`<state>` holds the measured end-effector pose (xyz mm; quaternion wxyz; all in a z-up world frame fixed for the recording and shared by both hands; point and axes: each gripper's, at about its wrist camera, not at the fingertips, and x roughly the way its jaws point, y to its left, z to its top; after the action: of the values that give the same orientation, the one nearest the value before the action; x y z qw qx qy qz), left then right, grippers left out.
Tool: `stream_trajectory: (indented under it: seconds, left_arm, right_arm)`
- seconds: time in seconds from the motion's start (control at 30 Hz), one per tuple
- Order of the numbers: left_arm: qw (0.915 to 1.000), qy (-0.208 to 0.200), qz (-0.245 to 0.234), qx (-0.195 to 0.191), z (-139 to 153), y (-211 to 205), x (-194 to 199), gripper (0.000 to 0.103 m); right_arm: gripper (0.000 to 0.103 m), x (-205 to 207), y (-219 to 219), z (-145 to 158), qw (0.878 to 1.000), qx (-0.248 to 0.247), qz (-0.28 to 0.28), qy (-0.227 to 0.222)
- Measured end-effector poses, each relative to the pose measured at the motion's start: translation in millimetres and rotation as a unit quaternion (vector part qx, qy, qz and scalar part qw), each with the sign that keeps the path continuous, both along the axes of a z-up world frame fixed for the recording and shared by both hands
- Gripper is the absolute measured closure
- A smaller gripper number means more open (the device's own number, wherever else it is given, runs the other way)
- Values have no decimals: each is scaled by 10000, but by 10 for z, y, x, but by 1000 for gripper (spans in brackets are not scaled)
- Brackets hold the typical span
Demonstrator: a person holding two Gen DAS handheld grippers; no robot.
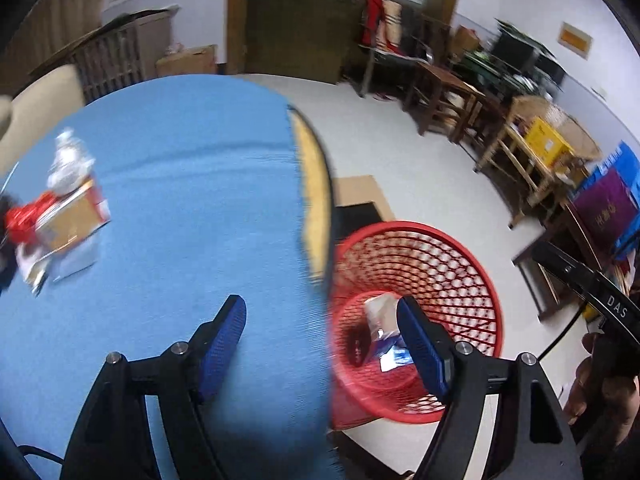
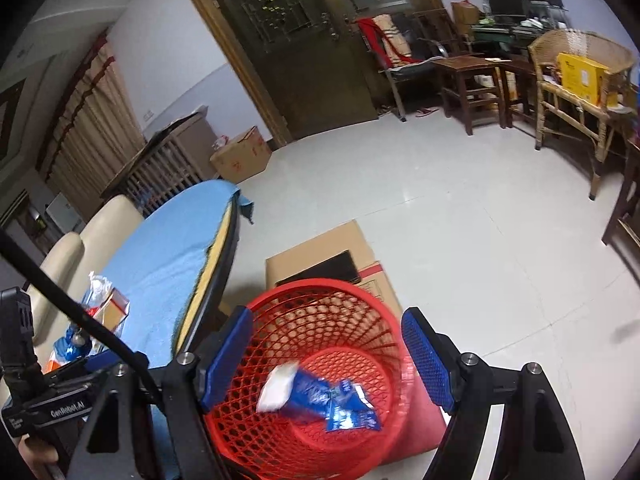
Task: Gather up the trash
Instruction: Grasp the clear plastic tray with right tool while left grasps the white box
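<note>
Two grippers, both spread wide and both empty. You look to be between a drop and the next pick.

Right gripper hangs directly over the red basket, low centre of the right wrist view, fingers straddling the rim. Inside the basket: a blue wrapper and a white crumpled piece, both blurred, so I can't tell whether they're settled or falling. Nothing between the blue pads. The basket stands on the floor against a flattened cardboard box, just beside the table edge.

Left gripper sits low centre in the left wrist view, straddling the table edge: left finger over the blue tablecloth, right finger over the basket. Its pads hold nothing.

Remaining trash is the pile at the far left of the left wrist view: a crumpled clear plastic bag, a small cardboard carton, and something red touching the carton. It's blurred and partly cut off by the frame edge, so the item count is unclear.

My read of the next move: swing your left gripper toward that pile, well apart from it now. Pick one piece only. The carton looks like the firmest grip; the plastic bag will likely crush and slip. Keep the right gripper off the basket rim.
</note>
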<state>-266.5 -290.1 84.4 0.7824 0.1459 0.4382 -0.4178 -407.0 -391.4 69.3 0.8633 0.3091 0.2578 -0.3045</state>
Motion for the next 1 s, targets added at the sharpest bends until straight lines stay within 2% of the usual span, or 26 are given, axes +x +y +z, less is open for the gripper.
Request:
stream_trajectory:
  seconds: [0.17, 0.33, 0.53, 0.73, 0.87, 1.0]
  left_arm:
    - [9985, -6, 544, -60, -32, 461, 234, 25]
    - [9941, -9, 1081, -119, -98, 929, 439, 25]
    - [9829, -123, 1835, -101, -147, 1542, 681, 25]
    - [9666, -264, 2548, -93, -197, 2140, 872, 25]
    - [9563, -256, 2908, -154, -222, 2514, 970, 25]
    - [9470, -173, 3201, -215, -267, 2803, 1056, 25]
  right_arm:
    - [23, 324, 222, -3, 9990, -43, 431, 107]
    - [23, 779, 604, 39, 9933, -173, 1114, 267]
    - [23, 1364, 1095, 52, 9815, -252, 1856, 401]
    - [22, 2084, 1686, 122, 9643, -452, 2566, 462]
    - [16, 2521, 2065, 166, 9589, -737, 2711, 403]
    - [1, 2967, 2334, 117, 9593, -733, 2691, 439]
